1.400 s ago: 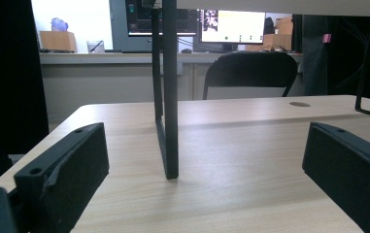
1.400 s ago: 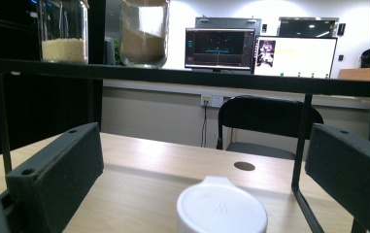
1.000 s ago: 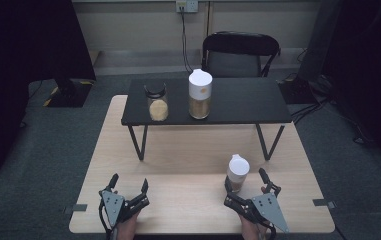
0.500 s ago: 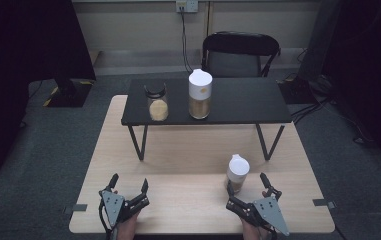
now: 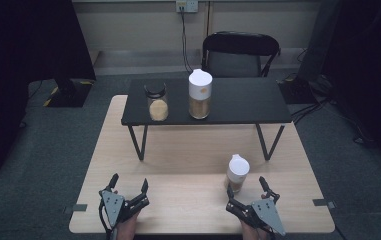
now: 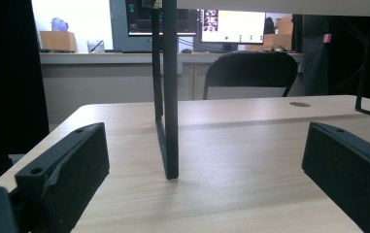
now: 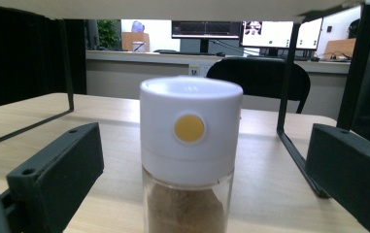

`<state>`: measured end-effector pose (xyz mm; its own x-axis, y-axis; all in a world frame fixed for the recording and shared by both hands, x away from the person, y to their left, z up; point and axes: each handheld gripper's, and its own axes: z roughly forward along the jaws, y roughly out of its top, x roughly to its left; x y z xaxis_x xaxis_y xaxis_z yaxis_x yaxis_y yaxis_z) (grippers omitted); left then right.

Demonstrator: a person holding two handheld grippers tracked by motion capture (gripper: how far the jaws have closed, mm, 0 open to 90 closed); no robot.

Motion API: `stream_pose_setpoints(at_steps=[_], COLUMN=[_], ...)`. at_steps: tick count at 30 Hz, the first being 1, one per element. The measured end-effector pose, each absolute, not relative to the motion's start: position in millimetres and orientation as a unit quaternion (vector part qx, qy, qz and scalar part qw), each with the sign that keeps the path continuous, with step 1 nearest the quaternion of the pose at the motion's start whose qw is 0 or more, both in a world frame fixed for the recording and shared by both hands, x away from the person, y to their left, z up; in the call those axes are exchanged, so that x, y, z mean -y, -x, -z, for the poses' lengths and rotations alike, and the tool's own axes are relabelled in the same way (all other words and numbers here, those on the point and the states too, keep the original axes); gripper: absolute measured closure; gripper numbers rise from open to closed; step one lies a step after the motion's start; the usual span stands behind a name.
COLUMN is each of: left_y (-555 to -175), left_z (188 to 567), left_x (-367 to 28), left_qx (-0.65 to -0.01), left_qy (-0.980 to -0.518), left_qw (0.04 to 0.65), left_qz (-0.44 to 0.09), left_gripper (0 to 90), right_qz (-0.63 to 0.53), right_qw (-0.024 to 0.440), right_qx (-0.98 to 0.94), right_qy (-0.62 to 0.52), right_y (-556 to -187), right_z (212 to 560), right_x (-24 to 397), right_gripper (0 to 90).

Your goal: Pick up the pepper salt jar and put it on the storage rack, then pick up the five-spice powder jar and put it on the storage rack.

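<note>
The right gripper is wide open, with the small jar at its 12 o'clock, probably not touching. The left gripper is wide open too.

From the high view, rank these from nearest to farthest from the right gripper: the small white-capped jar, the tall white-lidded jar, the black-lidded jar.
Measured from the right gripper:
1. Small white-capped jar, on the wooden table just ahead of the open jaws.
2. Tall white-lidded jar, on the black shelf, near its middle.
3. Black-lidded jar, on the shelf's left part, farthest.
</note>
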<state>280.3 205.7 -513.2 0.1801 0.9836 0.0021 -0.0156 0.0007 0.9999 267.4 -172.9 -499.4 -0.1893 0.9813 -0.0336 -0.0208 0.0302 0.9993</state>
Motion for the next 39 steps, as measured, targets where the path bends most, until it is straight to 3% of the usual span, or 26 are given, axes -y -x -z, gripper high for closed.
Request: stream_pose_setpoints(at_steps=[39], left_y=[-280.3], left_z=[513.1], left_x=[-205.5], left_qx=[-0.450], left_qy=[-0.539], left_qw=[0.546], left_qz=[-0.458], left_gripper=[2.9], right_qz=[-0.545], right_qw=[0.453], right_qx=[-0.538], right_qy=[-0.456], right_y=[-268.6], right_z=[505.9], right_x=[178.4], right_gripper=[0.0])
